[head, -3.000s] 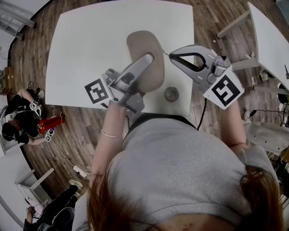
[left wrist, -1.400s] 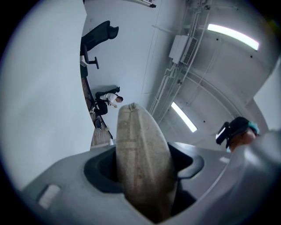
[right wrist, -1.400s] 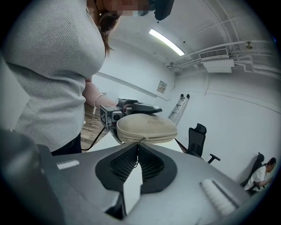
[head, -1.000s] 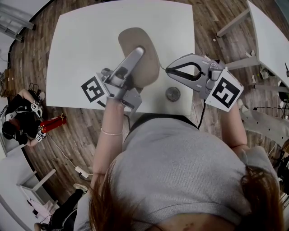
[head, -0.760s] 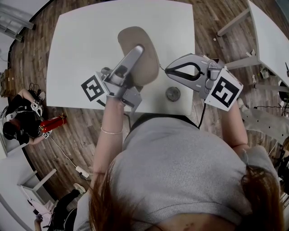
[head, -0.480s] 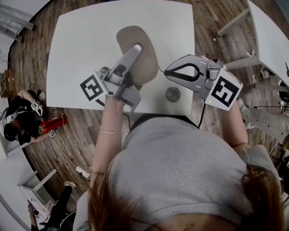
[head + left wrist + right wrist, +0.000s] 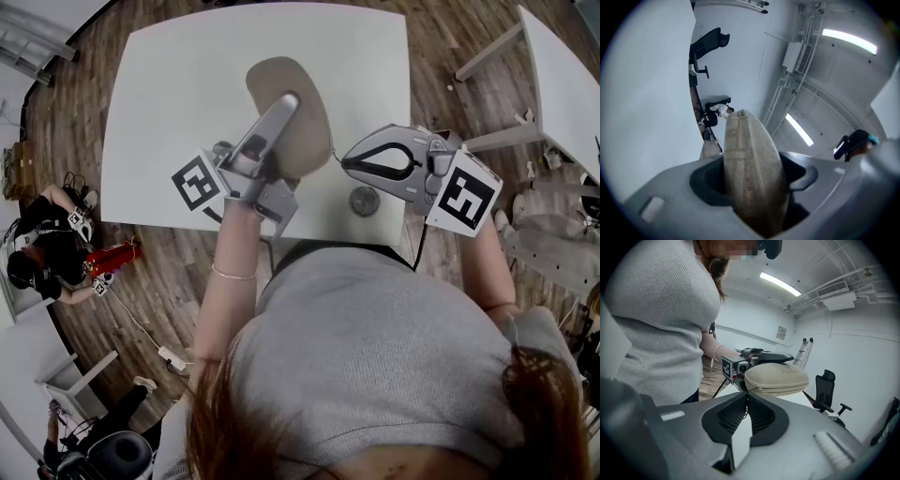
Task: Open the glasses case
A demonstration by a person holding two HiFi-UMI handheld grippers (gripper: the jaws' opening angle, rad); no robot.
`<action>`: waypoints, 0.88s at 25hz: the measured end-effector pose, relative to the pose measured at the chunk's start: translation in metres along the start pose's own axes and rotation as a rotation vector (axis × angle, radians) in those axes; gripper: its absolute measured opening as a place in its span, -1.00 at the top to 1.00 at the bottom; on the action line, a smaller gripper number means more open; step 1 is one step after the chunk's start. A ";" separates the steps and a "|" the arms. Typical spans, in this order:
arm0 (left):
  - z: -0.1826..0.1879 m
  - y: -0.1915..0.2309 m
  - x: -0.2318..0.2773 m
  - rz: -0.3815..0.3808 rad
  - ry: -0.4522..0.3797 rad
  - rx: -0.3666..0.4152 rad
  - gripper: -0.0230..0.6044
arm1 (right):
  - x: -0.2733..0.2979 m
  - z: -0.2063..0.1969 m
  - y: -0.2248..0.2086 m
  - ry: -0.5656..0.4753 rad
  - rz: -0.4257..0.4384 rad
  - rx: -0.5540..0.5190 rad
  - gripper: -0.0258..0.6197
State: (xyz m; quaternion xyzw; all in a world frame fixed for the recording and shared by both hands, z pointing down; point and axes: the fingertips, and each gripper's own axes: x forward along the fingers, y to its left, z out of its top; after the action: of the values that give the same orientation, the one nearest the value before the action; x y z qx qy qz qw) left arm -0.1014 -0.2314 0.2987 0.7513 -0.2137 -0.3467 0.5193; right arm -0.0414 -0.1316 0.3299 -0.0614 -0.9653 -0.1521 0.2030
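Clamping glasses case [image 7: 314, 131] in left gripper [image 7: 287, 103]; right gripper [image 7: 345, 162] pinching zipper pull [image 7: 747, 391].

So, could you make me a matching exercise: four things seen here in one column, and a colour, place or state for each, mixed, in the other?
1 glasses case
2 left gripper
3 right gripper
4 round metal disc

a jaws together
b lying on the white table
c beige
d clamped on the case

Pairs: 1c, 2d, 3a, 4b

Grey sweater [image 7: 375, 356], thin bracelet [image 7: 232, 274], grey left claw [image 7: 287, 101]
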 end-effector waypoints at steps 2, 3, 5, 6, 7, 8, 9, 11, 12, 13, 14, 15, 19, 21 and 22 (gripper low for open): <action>0.000 0.001 -0.001 0.003 -0.003 0.000 -0.08 | 0.001 0.000 0.001 -0.003 0.005 0.001 0.89; 0.001 0.002 -0.001 0.005 -0.006 0.001 -0.08 | 0.001 0.000 0.001 -0.005 0.008 0.002 0.89; 0.002 0.003 -0.002 0.007 -0.010 0.002 -0.08 | 0.003 -0.001 0.002 -0.006 0.012 0.001 0.89; 0.002 0.004 -0.002 0.007 -0.012 0.003 -0.08 | 0.004 -0.001 0.002 -0.006 0.014 0.000 0.89; 0.002 0.004 -0.002 0.006 -0.012 0.004 -0.08 | 0.004 -0.001 0.003 -0.006 0.016 0.000 0.89; 0.002 0.004 -0.002 0.006 -0.013 0.004 -0.08 | 0.005 -0.001 0.003 -0.008 0.017 0.000 0.89; 0.002 0.004 -0.002 0.005 -0.013 0.005 -0.08 | 0.005 0.000 0.003 -0.010 0.018 0.001 0.89; 0.003 0.004 -0.002 0.004 -0.012 0.007 -0.08 | 0.006 0.000 0.004 -0.017 0.022 0.004 0.89; 0.003 0.004 -0.002 0.005 -0.013 0.008 -0.08 | 0.007 0.001 0.004 -0.020 0.024 0.006 0.89; 0.004 0.004 -0.002 0.005 -0.014 0.007 -0.08 | 0.007 0.001 0.004 -0.022 0.028 0.007 0.89; 0.004 0.004 -0.002 0.004 -0.017 0.005 -0.08 | 0.008 0.002 0.005 -0.025 0.033 0.009 0.89; 0.004 0.003 -0.001 0.003 -0.020 0.003 -0.08 | 0.008 0.002 0.007 -0.027 0.039 0.012 0.89; 0.004 0.004 -0.001 0.006 -0.019 0.002 -0.08 | 0.012 0.002 0.011 -0.037 0.044 0.020 0.89; 0.005 0.004 -0.001 0.008 -0.020 0.000 -0.08 | 0.013 0.004 0.011 -0.040 0.043 0.021 0.89; 0.006 0.004 -0.001 0.009 -0.022 -0.001 -0.08 | 0.013 0.005 0.011 -0.040 0.044 0.021 0.89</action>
State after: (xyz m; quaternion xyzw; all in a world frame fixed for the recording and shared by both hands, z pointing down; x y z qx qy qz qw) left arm -0.1063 -0.2354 0.3014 0.7462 -0.2223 -0.3528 0.5190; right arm -0.0534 -0.1186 0.3342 -0.0835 -0.9692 -0.1362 0.1875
